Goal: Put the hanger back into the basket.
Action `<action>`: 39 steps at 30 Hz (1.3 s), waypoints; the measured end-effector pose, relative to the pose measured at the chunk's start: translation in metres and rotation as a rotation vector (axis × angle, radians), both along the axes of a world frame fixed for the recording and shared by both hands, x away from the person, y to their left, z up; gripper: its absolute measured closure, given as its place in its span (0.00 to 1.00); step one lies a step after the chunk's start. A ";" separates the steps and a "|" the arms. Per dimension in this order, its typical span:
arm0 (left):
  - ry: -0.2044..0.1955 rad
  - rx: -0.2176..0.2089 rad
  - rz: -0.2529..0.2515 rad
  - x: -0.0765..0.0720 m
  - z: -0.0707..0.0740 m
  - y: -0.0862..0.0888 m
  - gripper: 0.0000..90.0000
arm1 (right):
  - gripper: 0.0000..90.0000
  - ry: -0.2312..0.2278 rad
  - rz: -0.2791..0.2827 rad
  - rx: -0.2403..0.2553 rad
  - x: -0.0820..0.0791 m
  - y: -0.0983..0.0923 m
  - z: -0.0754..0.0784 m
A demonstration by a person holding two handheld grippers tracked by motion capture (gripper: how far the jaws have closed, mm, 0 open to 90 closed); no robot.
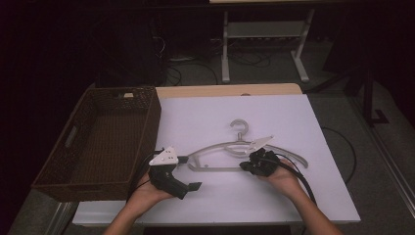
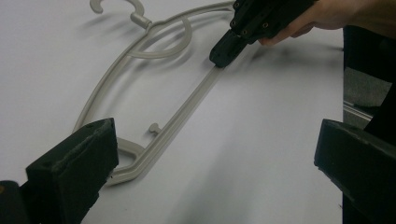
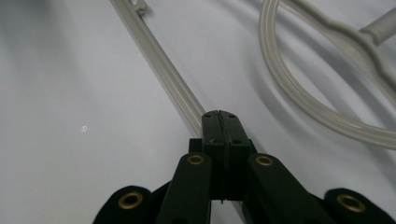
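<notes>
A grey plastic hanger (image 1: 215, 169) lies flat on the white table cover, its hook pointing to the far side. My right gripper (image 1: 243, 168) is shut on the hanger's straight bottom bar (image 3: 159, 60); in the right gripper view the jaws meet at the tip (image 3: 218, 116) with the bar running in under them. My left gripper (image 1: 190, 172) is open at the hanger's left end. In the left gripper view its jaws stand wide apart (image 2: 215, 172), and the hanger's left corner (image 2: 135, 163) lies just beyond the left jaw. The right gripper (image 2: 222, 56) shows farther off on the bar.
A dark wicker basket (image 1: 147, 122) stands at the table's left side, close to my left hand. The white cover (image 1: 274, 196) reaches to the front and right edges. Cables trail from both grippers toward the person.
</notes>
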State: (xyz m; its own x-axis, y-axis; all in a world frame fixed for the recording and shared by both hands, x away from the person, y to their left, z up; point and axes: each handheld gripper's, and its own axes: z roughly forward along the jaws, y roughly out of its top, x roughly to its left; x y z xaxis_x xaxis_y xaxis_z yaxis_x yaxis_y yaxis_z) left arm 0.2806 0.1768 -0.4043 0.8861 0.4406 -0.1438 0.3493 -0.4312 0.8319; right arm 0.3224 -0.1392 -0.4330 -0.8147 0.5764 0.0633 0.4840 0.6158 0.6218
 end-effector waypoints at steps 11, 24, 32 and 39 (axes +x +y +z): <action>-0.008 0.004 0.010 0.007 0.001 -0.002 0.00 | 1.00 0.001 0.004 -0.003 0.002 0.001 -0.004; -0.028 0.010 0.022 0.054 0.011 -0.020 0.00 | 1.00 0.013 0.014 0.005 0.004 -0.001 -0.004; -0.042 0.042 0.026 0.085 0.006 -0.037 0.00 | 1.00 0.018 0.013 0.009 0.005 -0.001 -0.004; -0.038 0.086 0.016 0.105 -0.006 -0.046 0.08 | 1.00 0.016 0.014 0.005 0.005 -0.001 -0.004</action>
State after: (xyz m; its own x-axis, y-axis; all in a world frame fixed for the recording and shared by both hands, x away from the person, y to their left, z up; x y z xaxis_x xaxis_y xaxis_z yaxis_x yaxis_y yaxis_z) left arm 0.3853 0.1306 -0.4101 0.8827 0.4644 -0.0713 0.3259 -0.4958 0.8050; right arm 0.3273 -0.1401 -0.4366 -0.8213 0.5650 0.0793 0.4854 0.6190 0.6174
